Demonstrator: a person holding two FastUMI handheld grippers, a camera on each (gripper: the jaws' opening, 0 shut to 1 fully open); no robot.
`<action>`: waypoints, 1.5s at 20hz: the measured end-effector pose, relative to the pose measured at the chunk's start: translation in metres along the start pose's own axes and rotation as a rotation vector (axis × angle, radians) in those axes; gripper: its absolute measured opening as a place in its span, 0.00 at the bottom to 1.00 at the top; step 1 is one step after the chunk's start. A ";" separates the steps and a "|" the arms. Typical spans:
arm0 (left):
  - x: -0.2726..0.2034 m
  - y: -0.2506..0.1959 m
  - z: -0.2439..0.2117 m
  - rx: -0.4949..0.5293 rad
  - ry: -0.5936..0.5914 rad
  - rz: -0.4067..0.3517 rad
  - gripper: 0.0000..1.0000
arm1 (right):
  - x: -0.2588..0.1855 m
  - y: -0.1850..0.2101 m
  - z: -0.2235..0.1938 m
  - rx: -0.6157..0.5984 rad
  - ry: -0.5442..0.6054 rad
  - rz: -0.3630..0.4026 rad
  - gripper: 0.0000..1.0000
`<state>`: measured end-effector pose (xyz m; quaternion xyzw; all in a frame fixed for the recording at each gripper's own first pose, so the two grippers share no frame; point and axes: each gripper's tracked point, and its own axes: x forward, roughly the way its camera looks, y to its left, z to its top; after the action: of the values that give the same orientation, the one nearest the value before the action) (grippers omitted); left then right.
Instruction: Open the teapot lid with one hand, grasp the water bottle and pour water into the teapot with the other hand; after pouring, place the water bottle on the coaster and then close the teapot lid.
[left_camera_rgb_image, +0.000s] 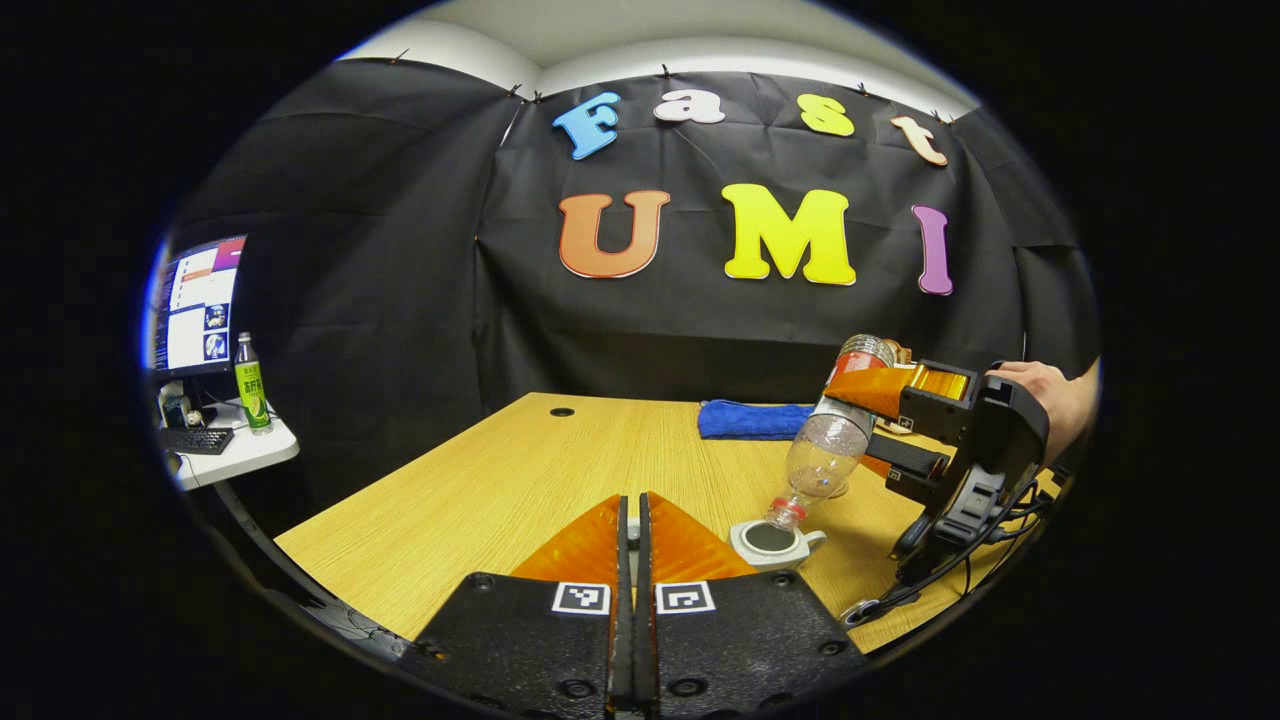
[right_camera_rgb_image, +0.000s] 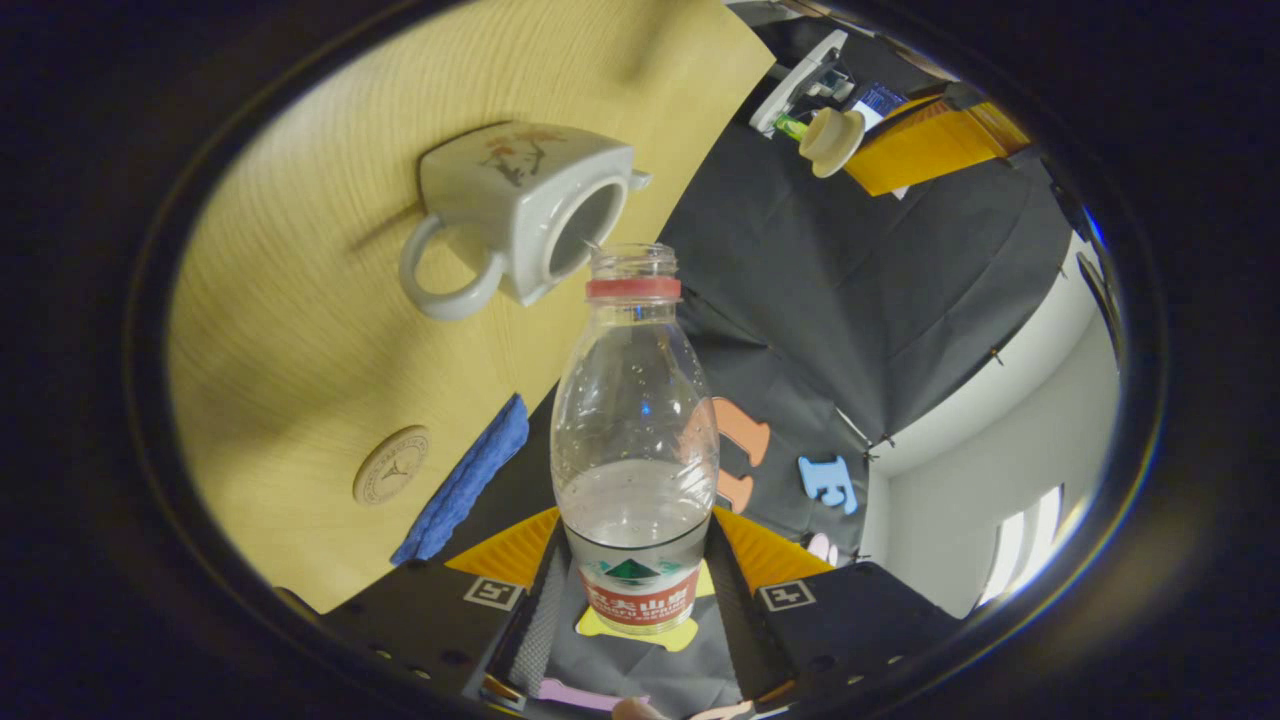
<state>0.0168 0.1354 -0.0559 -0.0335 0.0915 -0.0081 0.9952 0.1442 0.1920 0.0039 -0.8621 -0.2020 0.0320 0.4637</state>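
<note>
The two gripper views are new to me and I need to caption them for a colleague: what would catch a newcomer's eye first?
First, the water bottle, held tipped in the right tool, its uncapped mouth over the open white teapot on the wooden table. Next, the teapot lid, held aloft in the left tool in the right gripper view. Then the blue cloth at the table's far edge and the round coaster near it.

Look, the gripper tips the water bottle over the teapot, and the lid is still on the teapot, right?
Not quite. The right gripper does tip the water bottle over the teapot, but the right gripper view shows its top open. The lid is off, held up by the left gripper.
</note>
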 end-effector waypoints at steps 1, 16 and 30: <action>-0.001 0.000 0.000 -0.001 0.000 0.001 0.03 | 0.001 0.000 0.000 -0.001 -0.002 -0.003 0.70; -0.005 0.004 0.018 -0.039 -0.047 0.045 0.03 | -0.008 0.047 0.005 0.628 0.053 0.234 0.70; 0.018 -0.058 0.030 0.016 -0.073 -0.076 0.03 | 0.001 0.049 -0.037 2.016 0.211 0.377 0.71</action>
<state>0.0394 0.0789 -0.0253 -0.0291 0.0538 -0.0453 0.9971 0.1702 0.1393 -0.0149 -0.0886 0.0991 0.1830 0.9741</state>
